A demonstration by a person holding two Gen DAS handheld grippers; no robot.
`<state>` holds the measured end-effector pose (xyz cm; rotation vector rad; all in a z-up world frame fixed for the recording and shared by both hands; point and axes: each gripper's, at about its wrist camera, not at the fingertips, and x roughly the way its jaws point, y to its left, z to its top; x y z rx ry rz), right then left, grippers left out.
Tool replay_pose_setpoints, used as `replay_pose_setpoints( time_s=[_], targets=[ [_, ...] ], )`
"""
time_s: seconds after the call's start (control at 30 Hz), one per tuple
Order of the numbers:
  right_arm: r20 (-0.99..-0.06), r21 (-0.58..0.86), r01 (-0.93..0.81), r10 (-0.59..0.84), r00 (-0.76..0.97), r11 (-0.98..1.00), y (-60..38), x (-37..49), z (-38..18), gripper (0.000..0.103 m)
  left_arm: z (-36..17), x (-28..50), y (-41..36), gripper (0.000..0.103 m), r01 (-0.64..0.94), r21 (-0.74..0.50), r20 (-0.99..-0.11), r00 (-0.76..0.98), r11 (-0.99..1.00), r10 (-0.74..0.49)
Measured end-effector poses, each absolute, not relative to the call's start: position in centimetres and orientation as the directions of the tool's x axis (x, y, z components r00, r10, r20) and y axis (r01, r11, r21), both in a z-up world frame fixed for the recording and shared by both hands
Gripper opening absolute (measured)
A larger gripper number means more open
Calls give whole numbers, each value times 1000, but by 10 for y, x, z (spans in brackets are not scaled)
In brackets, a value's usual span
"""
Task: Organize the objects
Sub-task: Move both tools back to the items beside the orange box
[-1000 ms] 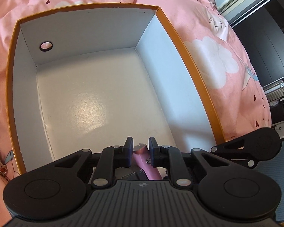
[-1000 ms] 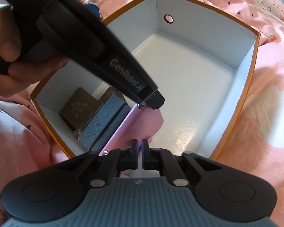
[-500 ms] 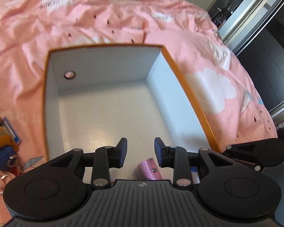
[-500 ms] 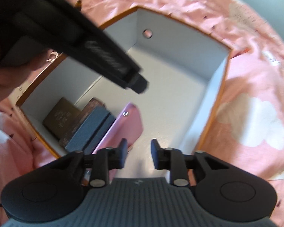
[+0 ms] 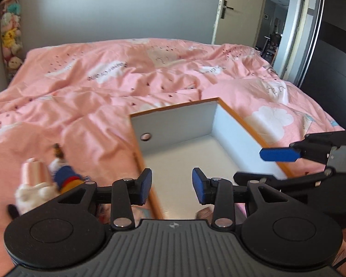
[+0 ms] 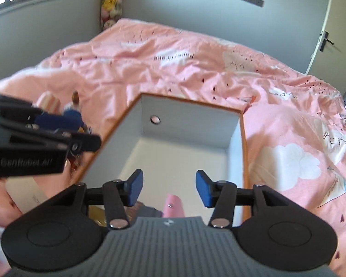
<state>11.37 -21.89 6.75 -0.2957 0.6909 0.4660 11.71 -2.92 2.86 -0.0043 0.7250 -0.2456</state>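
Through the left wrist camera, I am holding my left gripper (image 5: 171, 185) wide open and empty above the box (image 5: 244, 124), straddling its orange near wall; a blurred plush doll (image 5: 64, 175) is lying on the pink duvet (image 5: 126, 78) just left. It looks soft and light, so I would pinch its blue body. Through the right wrist camera, my right gripper (image 6: 169, 190) is gaping empty too, over the pink case (image 6: 174, 206) standing inside the box.

Left gripper (image 5: 171, 182), right gripper (image 6: 169, 187): fingers spread, empty.
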Motion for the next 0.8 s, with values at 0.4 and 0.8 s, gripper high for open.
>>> replay_pose_setpoints(
  time_s=[0.4,0.8],
  targets=[
    [-580,-24,-556,441,685,831,-140,85,68,58,29,43,54,44,175,231,-538,842,957,-25],
    [-639,-26,-583,435,634,812,-102,82,52,59,2,6,128,49,-57,483,-420,861,874,288]
  ],
)
